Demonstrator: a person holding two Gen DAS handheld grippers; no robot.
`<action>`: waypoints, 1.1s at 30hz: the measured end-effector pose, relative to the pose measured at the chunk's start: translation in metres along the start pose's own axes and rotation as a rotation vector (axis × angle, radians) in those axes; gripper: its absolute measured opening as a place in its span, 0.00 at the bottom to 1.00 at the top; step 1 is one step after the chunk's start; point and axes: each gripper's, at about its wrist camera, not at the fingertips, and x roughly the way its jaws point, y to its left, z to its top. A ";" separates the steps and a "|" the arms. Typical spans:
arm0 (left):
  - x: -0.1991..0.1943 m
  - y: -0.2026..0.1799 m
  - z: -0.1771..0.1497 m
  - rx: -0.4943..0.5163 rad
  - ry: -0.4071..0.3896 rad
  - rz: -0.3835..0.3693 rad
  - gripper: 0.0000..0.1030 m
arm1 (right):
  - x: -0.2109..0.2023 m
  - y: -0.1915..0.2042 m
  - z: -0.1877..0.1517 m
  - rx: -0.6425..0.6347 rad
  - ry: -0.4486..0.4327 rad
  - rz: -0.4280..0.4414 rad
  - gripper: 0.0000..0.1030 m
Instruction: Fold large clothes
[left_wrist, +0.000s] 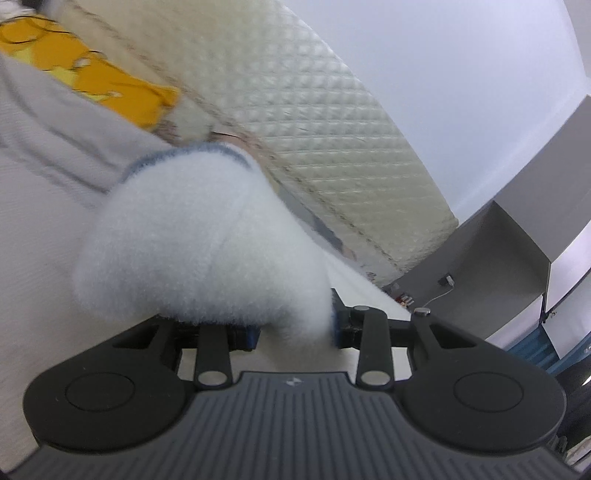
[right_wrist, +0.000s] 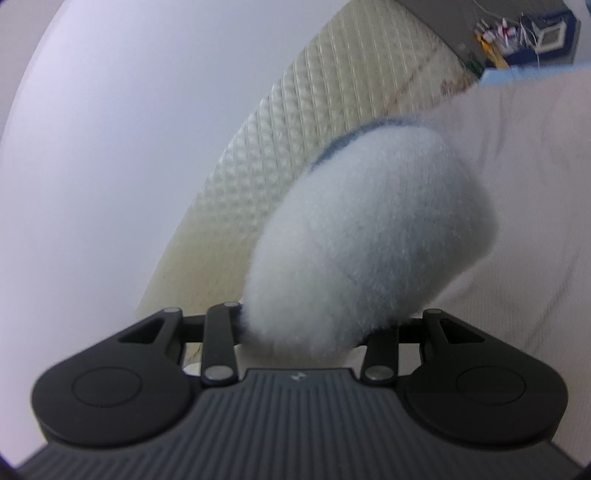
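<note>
A fluffy white garment with a blue trim edge fills the middle of both views. In the left wrist view the garment (left_wrist: 199, 236) bulges out from between the fingers of my left gripper (left_wrist: 295, 328), which is shut on it. In the right wrist view the same fluffy garment (right_wrist: 369, 236) hangs out of my right gripper (right_wrist: 306, 332), also shut on it. The fabric hides the fingertips of both grippers. Both hold the garment lifted above a pale bed surface (right_wrist: 535, 184).
A quilted cream mattress (left_wrist: 314, 122) leans against the white wall behind. A grey garment (left_wrist: 44, 122) and a yellow one (left_wrist: 103, 81) lie at the left. A grey cabinet (left_wrist: 517, 266) stands at the right, with clutter (right_wrist: 517, 26) beyond the bed.
</note>
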 end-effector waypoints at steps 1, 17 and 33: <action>0.021 -0.009 0.001 0.011 0.002 -0.009 0.38 | 0.008 -0.004 0.012 0.004 -0.009 -0.001 0.43; 0.270 0.036 -0.077 0.044 0.170 -0.059 0.38 | 0.079 -0.191 0.043 0.058 -0.054 -0.142 0.43; 0.237 0.088 -0.143 0.089 0.174 -0.059 0.54 | 0.055 -0.261 -0.027 0.237 -0.012 -0.185 0.54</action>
